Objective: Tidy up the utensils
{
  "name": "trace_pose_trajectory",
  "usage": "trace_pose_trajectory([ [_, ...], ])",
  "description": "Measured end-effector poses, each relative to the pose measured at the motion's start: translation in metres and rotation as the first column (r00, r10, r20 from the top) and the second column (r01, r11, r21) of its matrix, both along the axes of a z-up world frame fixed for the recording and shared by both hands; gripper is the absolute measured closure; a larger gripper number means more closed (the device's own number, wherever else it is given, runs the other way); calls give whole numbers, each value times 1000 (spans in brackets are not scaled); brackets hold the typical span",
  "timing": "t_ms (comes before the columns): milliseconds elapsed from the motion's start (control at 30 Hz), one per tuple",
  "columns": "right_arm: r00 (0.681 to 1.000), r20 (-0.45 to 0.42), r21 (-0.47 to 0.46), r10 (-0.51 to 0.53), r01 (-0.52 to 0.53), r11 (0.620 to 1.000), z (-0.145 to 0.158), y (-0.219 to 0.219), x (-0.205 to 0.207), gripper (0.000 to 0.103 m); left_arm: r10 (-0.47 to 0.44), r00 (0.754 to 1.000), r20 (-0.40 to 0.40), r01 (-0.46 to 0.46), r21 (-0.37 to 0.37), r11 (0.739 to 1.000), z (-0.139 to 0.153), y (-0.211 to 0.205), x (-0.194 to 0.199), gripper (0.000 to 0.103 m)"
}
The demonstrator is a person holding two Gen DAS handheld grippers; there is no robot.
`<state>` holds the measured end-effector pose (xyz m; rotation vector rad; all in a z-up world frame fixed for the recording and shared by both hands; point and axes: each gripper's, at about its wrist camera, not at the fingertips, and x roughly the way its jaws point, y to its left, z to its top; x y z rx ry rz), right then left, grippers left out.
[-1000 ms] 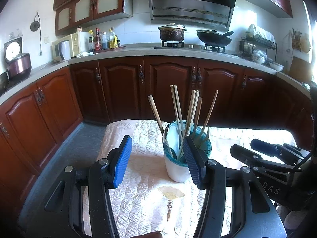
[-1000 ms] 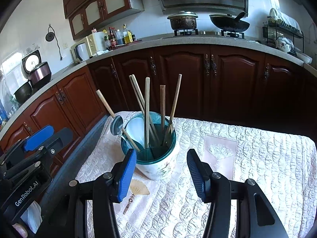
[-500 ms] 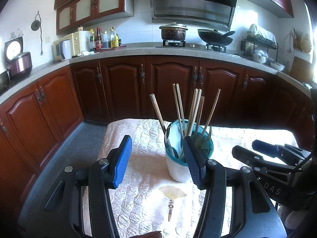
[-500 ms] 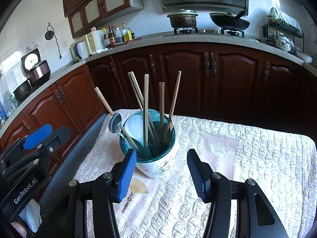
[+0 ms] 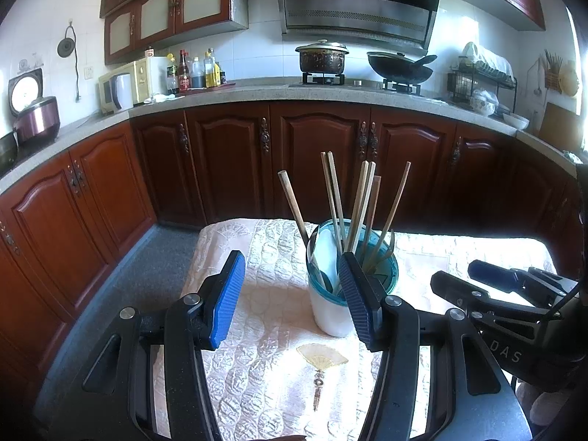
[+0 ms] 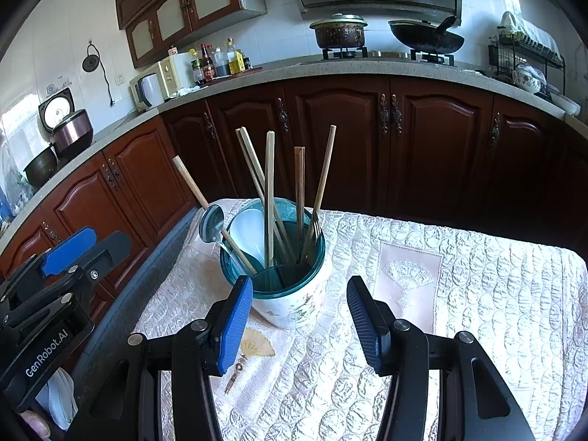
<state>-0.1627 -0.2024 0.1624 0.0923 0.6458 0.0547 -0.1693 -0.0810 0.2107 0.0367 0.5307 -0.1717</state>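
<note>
Left gripper [image 5: 292,299]: jaws parted, nothing between the blue ribbed pads. Right gripper [image 6: 299,325]: jaws likewise apart and empty. Against the frames one second and half a second back, neither gripper has shifted and no utensil has changed position. Judgement: the sorting is either finished or paused, since every utensil in view is already stowed.

The white floral ceramic holder with a teal plastic insert [image 6: 290,286] stands upright just beyond both grippers, untouched. It contains wooden chopsticks [image 6: 270,198], a metal fork [image 6: 312,233], a metal ladle on a wooden handle [image 6: 211,218] and a white spoon [image 6: 250,233].

Surface: a cream quilted cloth [image 6: 477,294] covers the table; a fan motif [image 5: 321,354] is embroidered in front of the holder.

Room: dark red wooden base cabinets [image 5: 228,161] run beneath a grey stone counter [image 5: 257,93]. A lidded pot [image 5: 322,58] and a black wok [image 5: 398,66] sit on the hob.
</note>
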Motion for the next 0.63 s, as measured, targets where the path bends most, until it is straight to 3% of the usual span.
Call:
trace_pose_trajectory([
  [633,1000,-24,8,-19,19,1000,-11,-14,3,52,-7,1000,13,7,-1,1000,-7,0,3,50],
])
